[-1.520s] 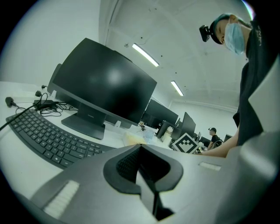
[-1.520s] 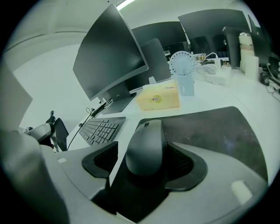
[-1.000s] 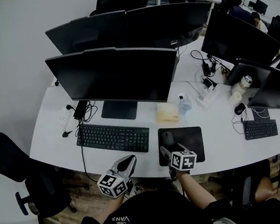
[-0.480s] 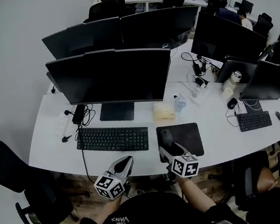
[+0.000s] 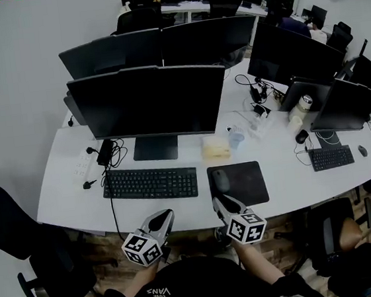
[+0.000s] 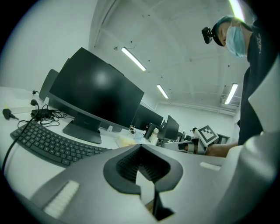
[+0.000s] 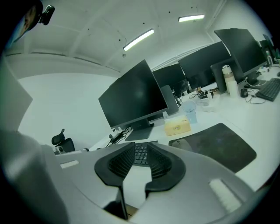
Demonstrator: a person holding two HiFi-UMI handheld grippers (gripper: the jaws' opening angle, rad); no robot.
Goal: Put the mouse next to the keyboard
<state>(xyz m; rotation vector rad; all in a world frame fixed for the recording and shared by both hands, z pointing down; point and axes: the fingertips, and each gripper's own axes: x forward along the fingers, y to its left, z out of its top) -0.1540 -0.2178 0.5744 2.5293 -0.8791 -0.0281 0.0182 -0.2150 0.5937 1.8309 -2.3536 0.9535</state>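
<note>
white desk (image 5: 64, 191), near edge: one keyboard (image 5: 149, 183), one mouse (image 5: 221, 181); left tool (image 6: 139, 148) together, right tool (image 7: 141, 148) closing empty

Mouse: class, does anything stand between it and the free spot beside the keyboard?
Nothing visible does. The mouse lies on the left part of the mouse pad, and only a strip of bare desk separates the pad from the keyboard.
</note>
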